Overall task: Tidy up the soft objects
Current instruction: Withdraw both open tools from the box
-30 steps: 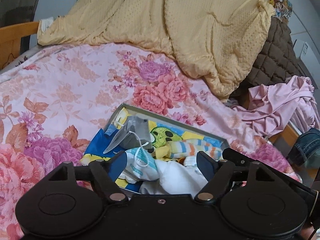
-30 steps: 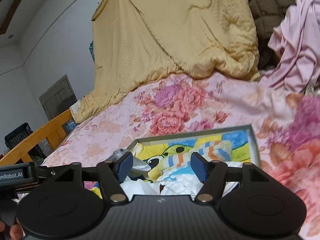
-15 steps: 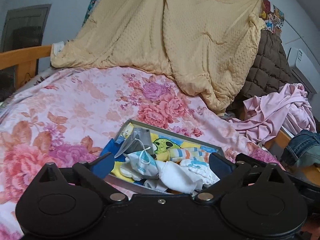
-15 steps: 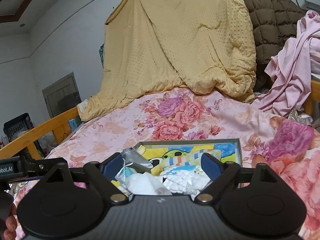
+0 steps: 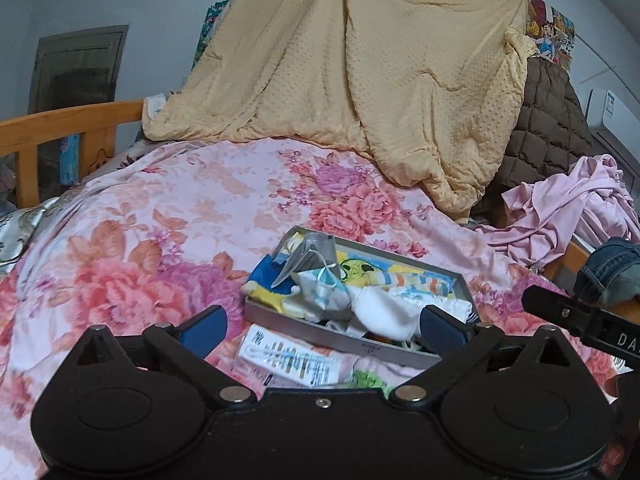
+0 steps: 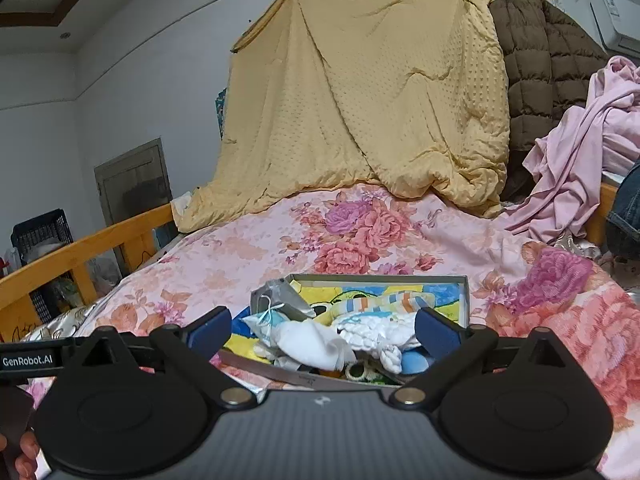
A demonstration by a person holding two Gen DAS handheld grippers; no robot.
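A shallow grey tray (image 5: 344, 336) lies on the floral bedspread (image 5: 160, 220). It holds a heap of soft things: a grey face mask (image 5: 316, 254), a white sock (image 5: 380, 308), a striped sock (image 5: 416, 280) and a cartoon-print cloth (image 5: 264, 280). My left gripper (image 5: 324, 326) hovers before the tray's near rim, jaws wide open and empty. In the right wrist view the same tray (image 6: 380, 278) shows the mask (image 6: 280, 296) and the white sock (image 6: 316, 340). My right gripper (image 6: 324, 328) is opening, with nothing between its pads.
A printed white packet (image 5: 288, 360) lies just in front of the tray. A yellow quilt (image 5: 360, 80) hangs at the back, beside a brown padded jacket (image 5: 548, 120). Pink clothing (image 5: 572, 208) and jeans (image 5: 616, 264) pile up at right. A wooden bed rail (image 5: 60, 124) runs along the left.
Both grippers have pulled back from the tray and their jaws have spread wider. The tray now looks smaller and farther off, and the packet in front of it has come into view.
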